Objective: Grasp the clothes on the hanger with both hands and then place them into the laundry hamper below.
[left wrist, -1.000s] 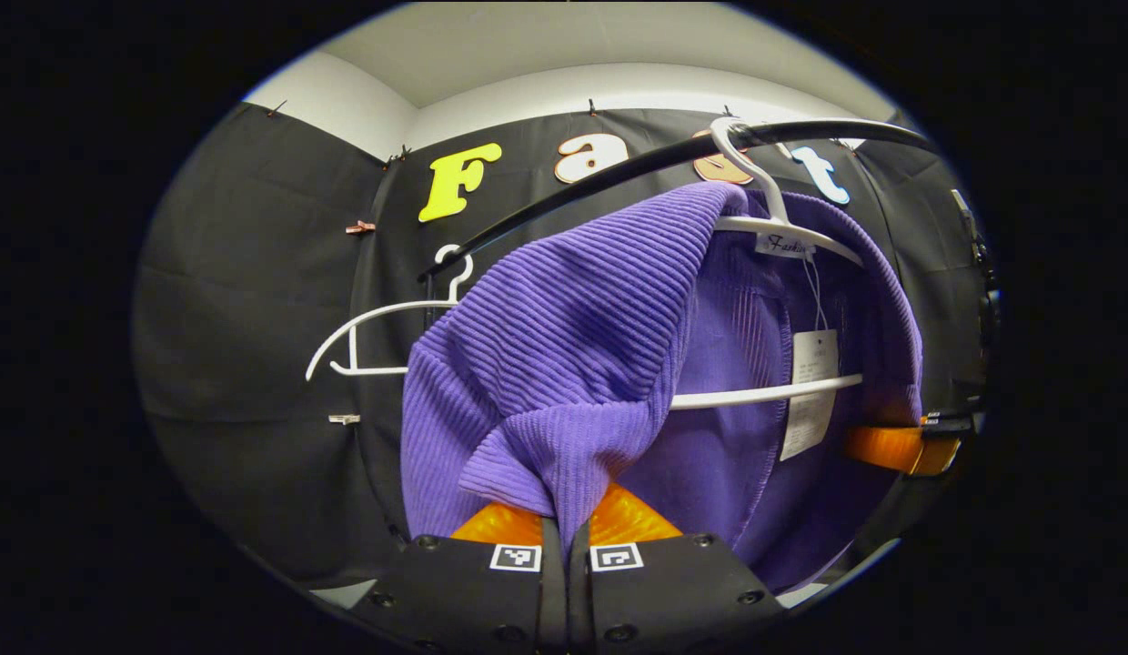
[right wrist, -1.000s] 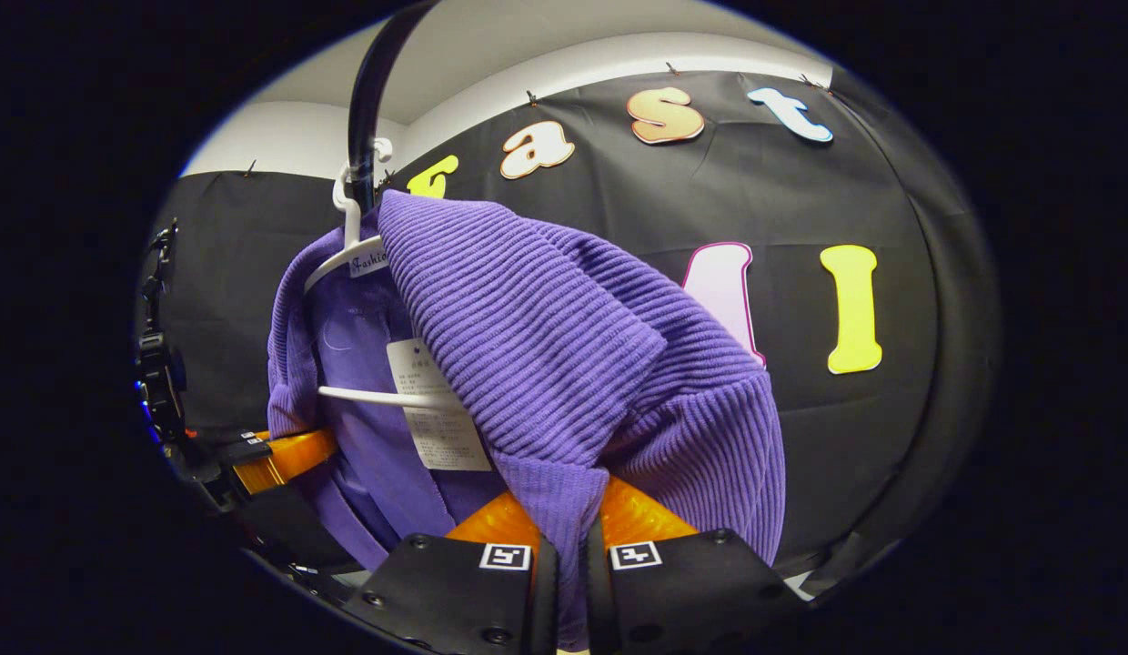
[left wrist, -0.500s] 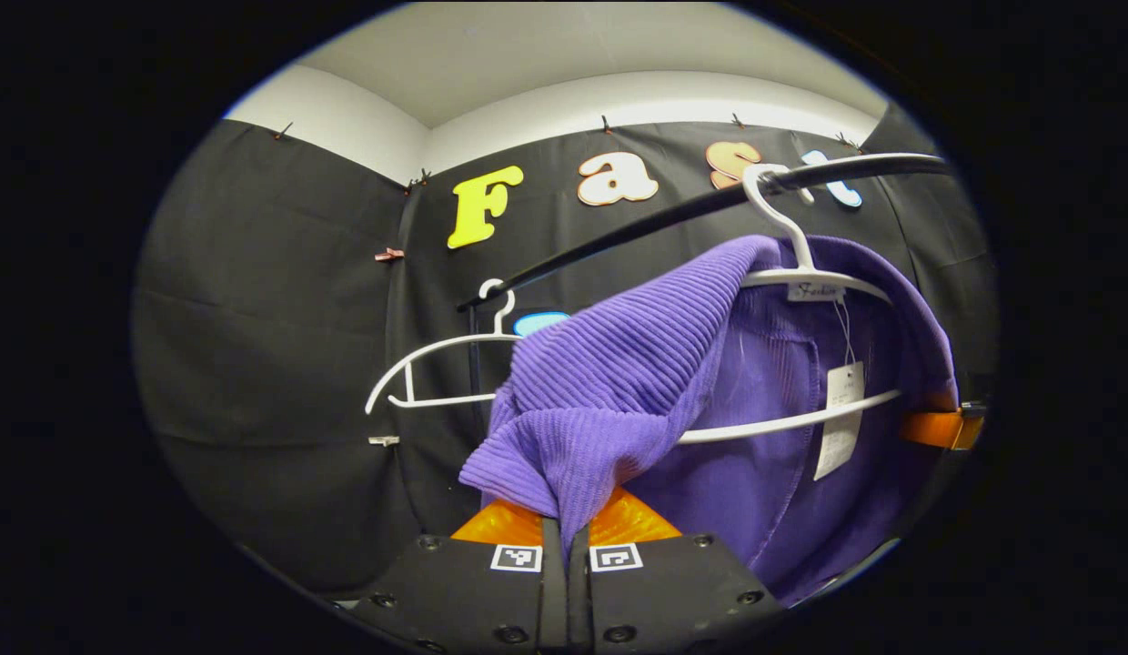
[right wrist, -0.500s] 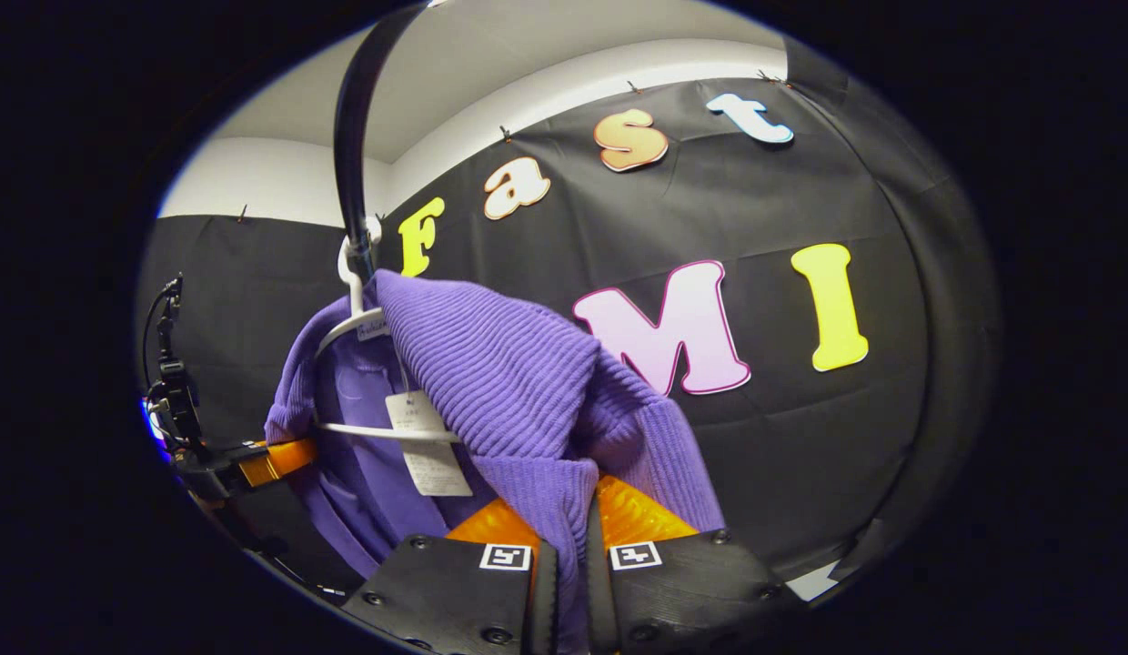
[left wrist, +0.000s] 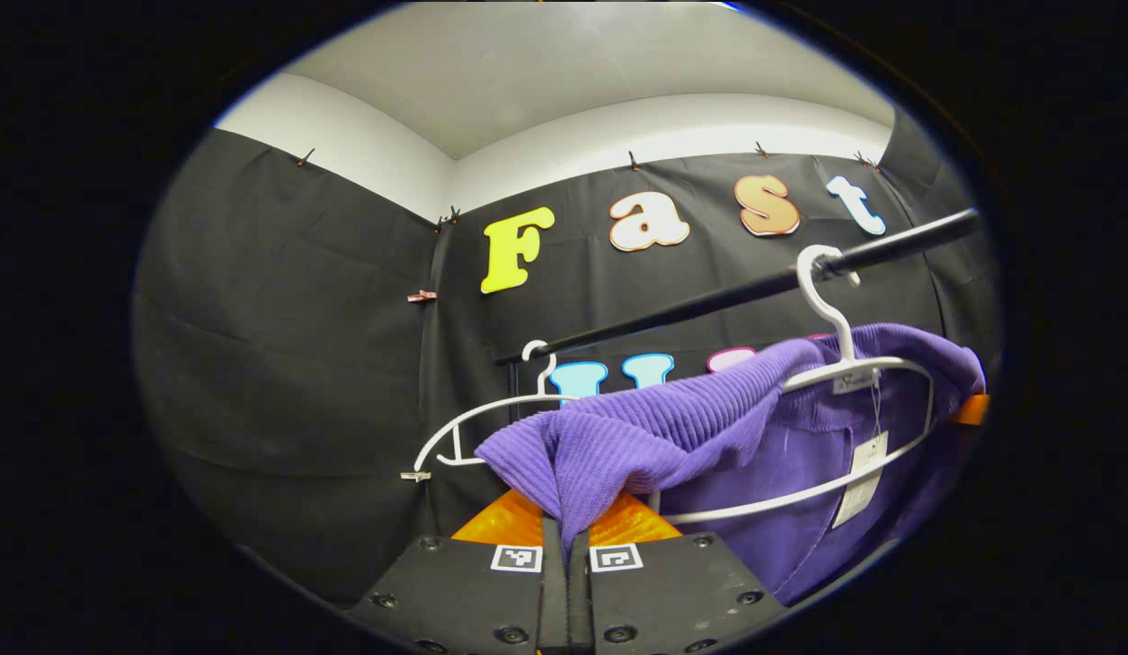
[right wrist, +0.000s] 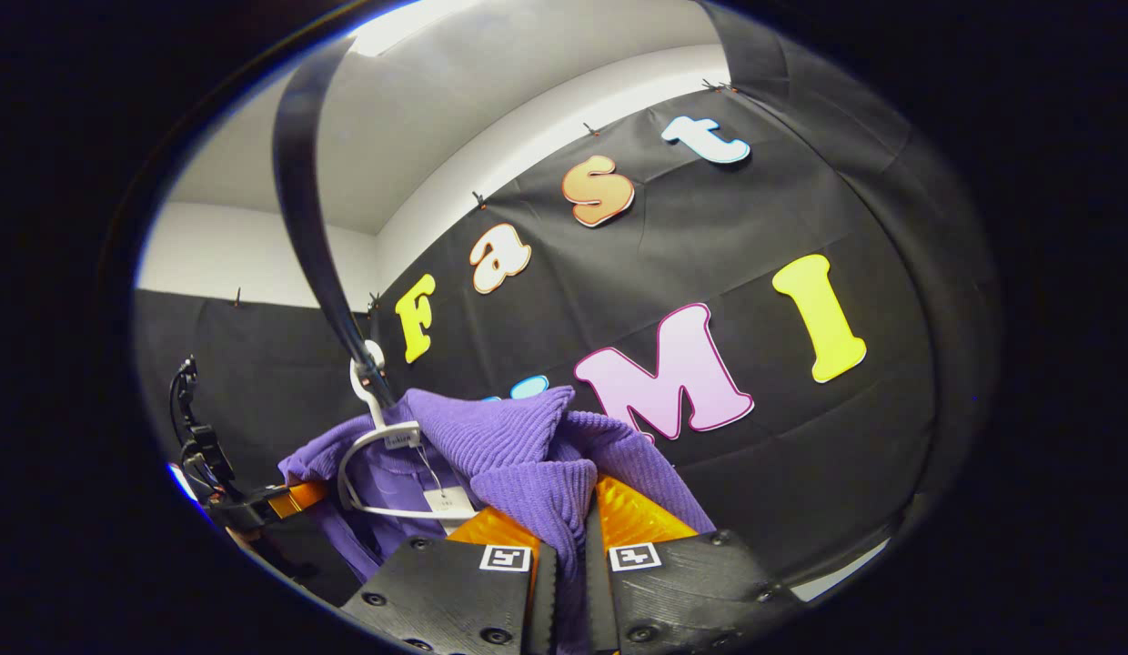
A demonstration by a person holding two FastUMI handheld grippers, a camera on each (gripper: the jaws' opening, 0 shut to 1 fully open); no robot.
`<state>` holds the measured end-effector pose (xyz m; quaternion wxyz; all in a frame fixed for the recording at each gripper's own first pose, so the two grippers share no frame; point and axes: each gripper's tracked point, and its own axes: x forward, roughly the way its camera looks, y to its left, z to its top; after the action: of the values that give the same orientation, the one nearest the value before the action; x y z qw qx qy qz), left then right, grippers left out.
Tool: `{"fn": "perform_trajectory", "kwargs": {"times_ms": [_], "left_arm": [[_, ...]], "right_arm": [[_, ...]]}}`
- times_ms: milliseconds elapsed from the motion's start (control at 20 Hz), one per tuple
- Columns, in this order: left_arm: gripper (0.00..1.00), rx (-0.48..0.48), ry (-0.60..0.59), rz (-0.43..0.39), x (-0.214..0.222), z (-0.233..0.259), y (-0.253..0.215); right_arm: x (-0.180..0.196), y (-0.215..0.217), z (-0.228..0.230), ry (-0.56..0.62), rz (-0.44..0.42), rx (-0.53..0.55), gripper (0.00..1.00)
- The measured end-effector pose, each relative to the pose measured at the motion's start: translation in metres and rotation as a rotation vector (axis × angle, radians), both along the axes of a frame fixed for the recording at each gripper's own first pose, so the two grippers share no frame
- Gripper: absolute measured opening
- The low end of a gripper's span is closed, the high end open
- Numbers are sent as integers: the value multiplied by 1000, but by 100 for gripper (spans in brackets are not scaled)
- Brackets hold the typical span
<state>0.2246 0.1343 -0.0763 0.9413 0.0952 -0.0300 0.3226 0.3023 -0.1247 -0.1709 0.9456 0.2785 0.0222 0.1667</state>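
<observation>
We had both tongs, left [left wrist: 566, 528] and right [right wrist: 569, 537], clamped on the purple sweater [left wrist: 655, 437], partly on its white hanger [left wrist: 855, 364]. Grasp done; removal and hamper drop remained.

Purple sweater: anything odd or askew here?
Purple sweater is half off its white hanger, bunched where the left gripper and right gripper pinch it. Expected mid-removal. A paper tag dangles. No damage visible.

Purple ribbed sweater [left wrist: 673, 437] stretched sideways, partly over white hanger [left wrist: 855, 382] hooked on rail.
</observation>
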Motion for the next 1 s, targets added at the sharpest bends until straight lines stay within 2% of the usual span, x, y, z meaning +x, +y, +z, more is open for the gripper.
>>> {"fn": "perform_trajectory", "kwargs": {"times_ms": [150,200,250,350,550,700,850,1000], "left_arm": [[5,36,-18,6,5,21,20],[6,53,-14,6,8,24,28],[6,66,-5,8,11,26,37],[6,64,25,8,16,20,57],[7,-66,91,-11,21,-24,92],[5,-124,145,-31,26,-65,93],[5,-221,223,-73,36,-120,77],[5,-241,290,-133,42,-162,40]], "right_arm": [[7,-2,15,0,5,110,17],[8,2,18,-9,11,115,12],[8,7,19,-16,21,107,17],[6,18,23,-22,49,95,17],[10,38,29,-35,101,114,17],[14,41,32,-47,111,119,17],[15,42,35,-49,110,151,17],[18,29,27,-39,79,121,17]]}}
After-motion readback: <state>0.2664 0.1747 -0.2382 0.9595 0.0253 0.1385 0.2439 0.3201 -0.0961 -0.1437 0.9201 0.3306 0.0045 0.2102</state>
